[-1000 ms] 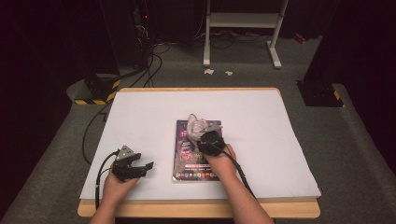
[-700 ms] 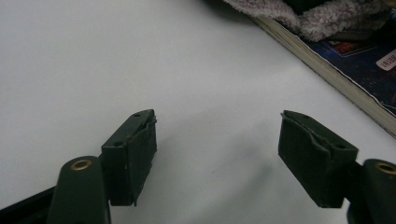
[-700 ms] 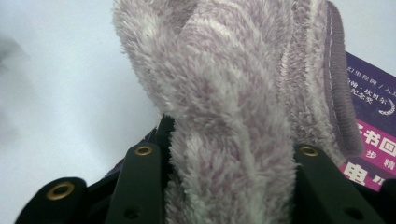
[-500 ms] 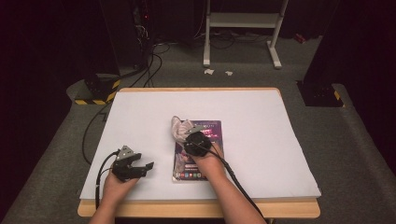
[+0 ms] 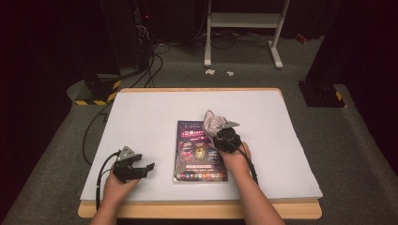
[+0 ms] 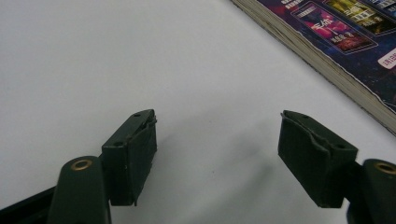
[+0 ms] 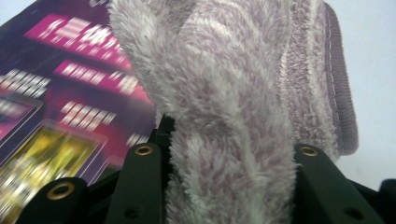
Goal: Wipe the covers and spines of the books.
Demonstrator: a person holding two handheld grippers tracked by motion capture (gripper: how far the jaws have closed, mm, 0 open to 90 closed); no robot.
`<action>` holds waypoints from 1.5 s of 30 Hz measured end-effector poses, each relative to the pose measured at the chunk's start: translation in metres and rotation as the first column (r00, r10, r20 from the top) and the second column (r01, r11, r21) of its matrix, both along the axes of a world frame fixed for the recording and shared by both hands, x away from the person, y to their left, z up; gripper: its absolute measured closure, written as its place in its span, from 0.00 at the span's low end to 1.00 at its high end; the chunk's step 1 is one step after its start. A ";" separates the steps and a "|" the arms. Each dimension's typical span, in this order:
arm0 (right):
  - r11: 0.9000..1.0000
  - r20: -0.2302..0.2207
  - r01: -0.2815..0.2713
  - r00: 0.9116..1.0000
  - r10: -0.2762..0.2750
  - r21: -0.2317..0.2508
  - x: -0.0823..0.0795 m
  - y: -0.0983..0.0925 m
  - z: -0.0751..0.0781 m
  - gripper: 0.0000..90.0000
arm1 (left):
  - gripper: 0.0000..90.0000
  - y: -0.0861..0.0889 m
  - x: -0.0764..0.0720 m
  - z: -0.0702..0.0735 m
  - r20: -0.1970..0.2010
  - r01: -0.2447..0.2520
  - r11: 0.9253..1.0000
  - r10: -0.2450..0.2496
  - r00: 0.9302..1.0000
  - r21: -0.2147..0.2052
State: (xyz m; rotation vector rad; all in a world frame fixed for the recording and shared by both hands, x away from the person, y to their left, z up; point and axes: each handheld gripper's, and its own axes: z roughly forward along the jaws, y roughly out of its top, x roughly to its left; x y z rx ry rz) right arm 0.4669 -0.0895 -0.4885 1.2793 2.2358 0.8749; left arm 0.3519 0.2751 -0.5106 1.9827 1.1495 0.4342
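A purple-covered book (image 5: 199, 151) lies flat near the middle of the white table (image 5: 141, 117). My right gripper (image 5: 220, 132) is shut on a fluffy grey-lilac cloth (image 5: 213, 122) and holds it over the book's upper right corner. In the right gripper view the cloth (image 7: 233, 93) bunches up between the jaws, with the book cover (image 7: 60, 107) blurred behind it. My left gripper (image 5: 146, 168) rests open near the table's front left, nothing between its fingers. The left gripper view has the book's page edge (image 6: 327, 60) at the upper right.
Cables (image 5: 94, 136) trail off the table's left side to the floor. A white metal stand (image 5: 244, 28) and dark equipment sit on the floor beyond the far edge. The table's wooden front edge (image 5: 197, 210) runs close to the hands.
My right gripper, still holding the cloth, swept left across the book and has now come back right to its upper right corner. The left gripper has stayed put.
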 end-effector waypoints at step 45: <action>0.994 -0.010 0.090 0.996 -0.091 -0.061 0.058 0.015 0.003 0.70 | 0.32 0.000 0.000 0.000 -0.012 0.014 1.000 -0.014 1.000 -0.004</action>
